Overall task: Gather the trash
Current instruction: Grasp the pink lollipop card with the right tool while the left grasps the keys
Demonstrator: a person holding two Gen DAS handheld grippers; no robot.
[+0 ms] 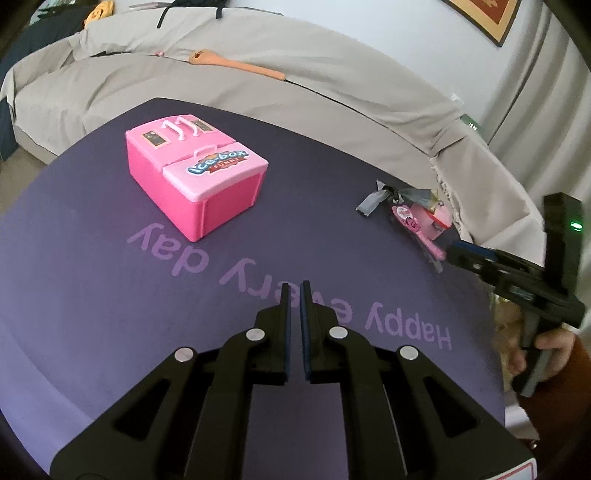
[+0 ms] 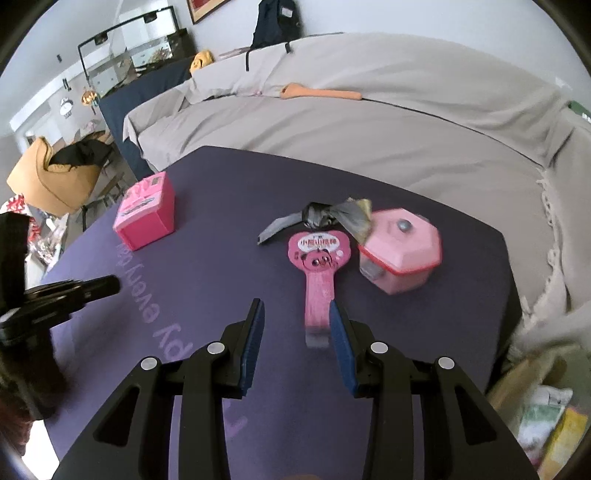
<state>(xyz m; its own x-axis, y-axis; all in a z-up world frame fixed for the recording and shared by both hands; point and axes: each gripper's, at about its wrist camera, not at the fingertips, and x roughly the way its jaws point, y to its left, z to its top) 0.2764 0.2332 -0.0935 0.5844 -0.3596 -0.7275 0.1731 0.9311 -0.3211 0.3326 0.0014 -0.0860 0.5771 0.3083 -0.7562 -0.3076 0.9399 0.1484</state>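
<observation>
One crumpled grey wrapper [image 2: 317, 218] lies on the purple mat [image 2: 221, 206], toward its right far side, touching the rear of the pink lidded pot [image 2: 400, 251]. One flat pink paddle-shaped card [image 2: 319, 266] lies just in front of the wrapper, its head near the pot and its handle pointing toward the right gripper [image 2: 295, 310]. The card carries a cartoon face and a line of small print that cannot be read.

The right gripper is spread wide and holds nothing; the card's handle end lies between its blue-padded fingers [image 2: 255, 339], close to the right-hand one. The left gripper [image 1: 294, 286] is closed down to a narrow slit and holds nothing; it hovers over the near middle of the mat, well apart from the trash.

One pink toy box [image 1: 195, 177] stands on the left part of the mat. Its lid label reads "Ice-box"; the smaller word beneath it is not legible. Two white handles show on its top.

The mat bears one printed line, "Happy every day", seen upside down from the left wrist view.

Behind the mat stands a sofa under a beige cover [image 2: 369, 122]. One orange long-handled item [image 2: 319, 92] rests on it. A framed picture [image 1: 487, 18] hangs on the wall.
</observation>
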